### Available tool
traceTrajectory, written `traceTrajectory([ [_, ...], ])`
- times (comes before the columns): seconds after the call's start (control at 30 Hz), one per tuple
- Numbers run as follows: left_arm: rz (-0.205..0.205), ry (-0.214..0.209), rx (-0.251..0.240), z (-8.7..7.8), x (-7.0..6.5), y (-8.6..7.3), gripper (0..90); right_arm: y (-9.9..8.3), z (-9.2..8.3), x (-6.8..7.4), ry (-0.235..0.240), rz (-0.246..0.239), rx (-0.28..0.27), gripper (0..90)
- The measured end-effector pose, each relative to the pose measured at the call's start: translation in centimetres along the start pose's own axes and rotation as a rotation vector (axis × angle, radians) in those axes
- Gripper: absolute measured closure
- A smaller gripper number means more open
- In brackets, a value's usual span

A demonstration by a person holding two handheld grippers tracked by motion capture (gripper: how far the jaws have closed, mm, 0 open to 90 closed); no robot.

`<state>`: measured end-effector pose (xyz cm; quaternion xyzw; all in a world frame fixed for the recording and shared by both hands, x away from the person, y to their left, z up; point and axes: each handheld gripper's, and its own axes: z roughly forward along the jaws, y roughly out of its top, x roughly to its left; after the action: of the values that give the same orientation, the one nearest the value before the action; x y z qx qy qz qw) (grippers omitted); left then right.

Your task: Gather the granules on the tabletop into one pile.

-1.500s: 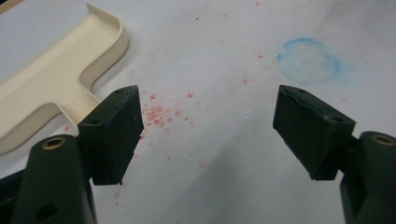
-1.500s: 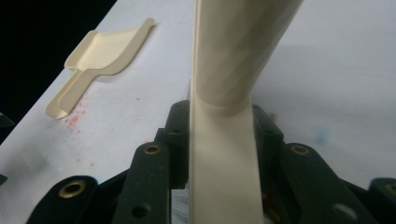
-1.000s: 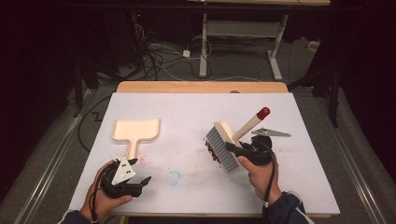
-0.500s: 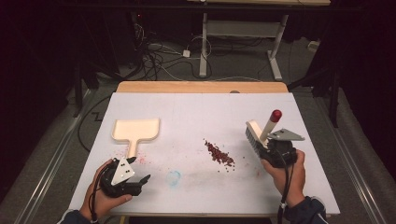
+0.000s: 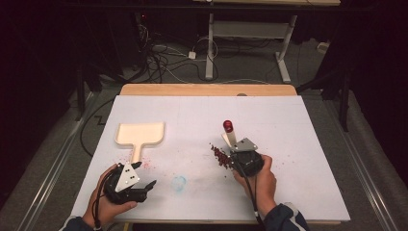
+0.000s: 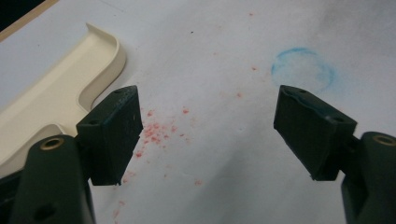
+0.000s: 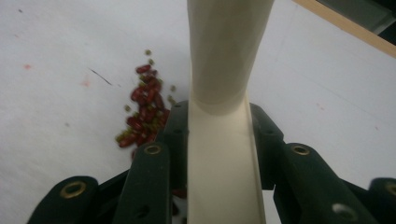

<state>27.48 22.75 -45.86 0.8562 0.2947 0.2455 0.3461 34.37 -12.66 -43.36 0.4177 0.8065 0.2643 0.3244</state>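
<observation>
- The right tool [image 5: 230, 144] is clamped on the cream handle of a brush [image 7: 224, 93]; the handle's red tip [image 5: 228, 126] points away from the person.
- A small pile of red beans [image 5: 220, 155] lies on the white bench [image 5: 298, 144], touching the left side of the right tool.
- The left tool [image 5: 143, 177] rests near the bench's front edge, jaws wide apart and holding nothing.
- A cream dustpan [image 5: 140, 134] lies flat just beyond the left tool, its handle towards it.
- Red specks [image 6: 156, 133] dot the bench between the left tool's jaws.
</observation>
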Motion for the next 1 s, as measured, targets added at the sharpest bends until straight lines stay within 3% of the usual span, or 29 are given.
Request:
traceTrajectory([
  [0.13, 0.000, 0.000, 0.002, 0.1, 0.0, 0.0, 22.8, 0.6, 0.2, 1.2, 0.019, 0.003, -0.034, 67.0],
  [0.23, -0.001, 0.000, 0.001, 0.1, 0.0, 0.0, 22.8, 0.8, 0.0, 1.1, 0.033, 0.002, -0.047, 67.1],
  [0.37, -0.003, 0.004, 0.008, 0.1, 0.0, 0.0, 22.8, 0.4, -0.6, -0.5, 0.085, 0.048, -0.079, 67.1],
  [0.47, -0.004, 0.006, 0.009, 0.1, 0.0, 0.0, 22.8, 0.1, -1.7, -2.3, 0.127, 0.036, -0.126, 67.1],
  [0.57, -0.006, 0.008, 0.011, 0.1, 0.1, -0.1, 22.8, -0.2, -3.2, -4.4, 0.203, 0.037, -0.193, 67.1],
  [0.67, -0.007, 0.015, 0.016, 0.1, 0.1, -0.1, 22.7, -0.8, -4.3, -6.1, 0.310, -0.023, -0.251, 67.1],
  [0.8, -0.005, 0.022, 0.022, 0.2, 0.1, -0.1, 22.7, -2.2, -4.7, -7.4, 0.511, -0.121, -0.313, 67.0],
  [0.9, -0.003, 0.026, 0.028, 0.3, 0.1, -0.1, 22.7, -3.0, -4.3, -7.5, 0.657, -0.212, -0.323, 67.0],
  [1.0, -0.004, 0.029, 0.032, 0.3, 0.2, -0.1, 22.7, -3.5, -3.7, -6.7, 0.771, -0.307, -0.311, 67.0],
])
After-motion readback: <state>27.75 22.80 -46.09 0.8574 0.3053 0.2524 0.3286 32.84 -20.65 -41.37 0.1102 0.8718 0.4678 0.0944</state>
